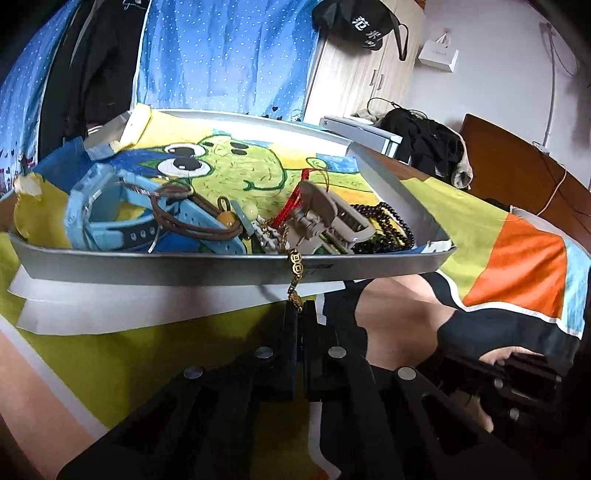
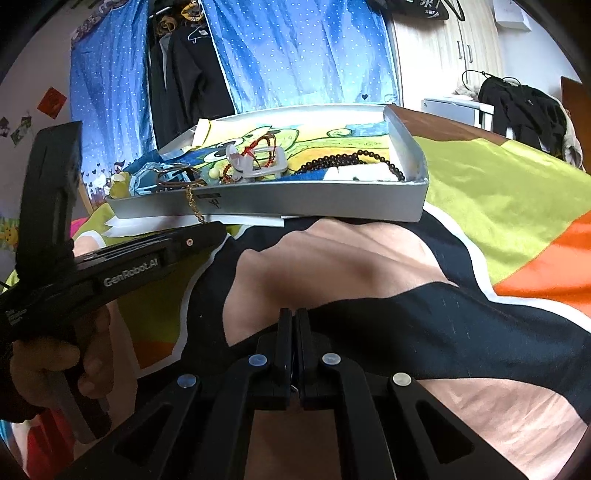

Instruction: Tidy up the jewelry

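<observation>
— What have your two claws got hold of?

— Your left gripper [image 1: 301,306] has its fingers pressed together on the lower end of a gold chain [image 1: 294,264]. The chain runs up from the tips, over the front wall of the grey tray [image 1: 147,267], and into the pile inside. Your right gripper [image 2: 292,314] is closed too, finger against finger, with nothing between them. It hangs over the bedspread [image 2: 498,192], in front of the tray and apart from it.

— Where is the jewelry?

— In the tray, mostly along its near side. You have a light blue watch [image 1: 99,210] at the left, with a brown cord bracelet [image 1: 177,210] lying over its strap. A beige hair clip [image 1: 325,214] sits near the middle, a red cord [image 1: 291,203] just beside it. A string of dark beads [image 1: 388,225] lies at the right end. The tray floor carries a cartoon drawing of a green creature [image 1: 236,162] with big eyes.

— Any writing you can read?

— From the right camera, the side of your left gripper reads "GenRobot.AI" [image 2: 131,272] in white. A small dark label [image 2: 210,197] on the tray's front wall is too small to read. Behind, a black bag [image 1: 354,22] hangs on the wardrobe [image 1: 354,81] with white Chinese characters, and a white paper bag [image 1: 437,55] hangs beside it; its print is too faint to read.
</observation>
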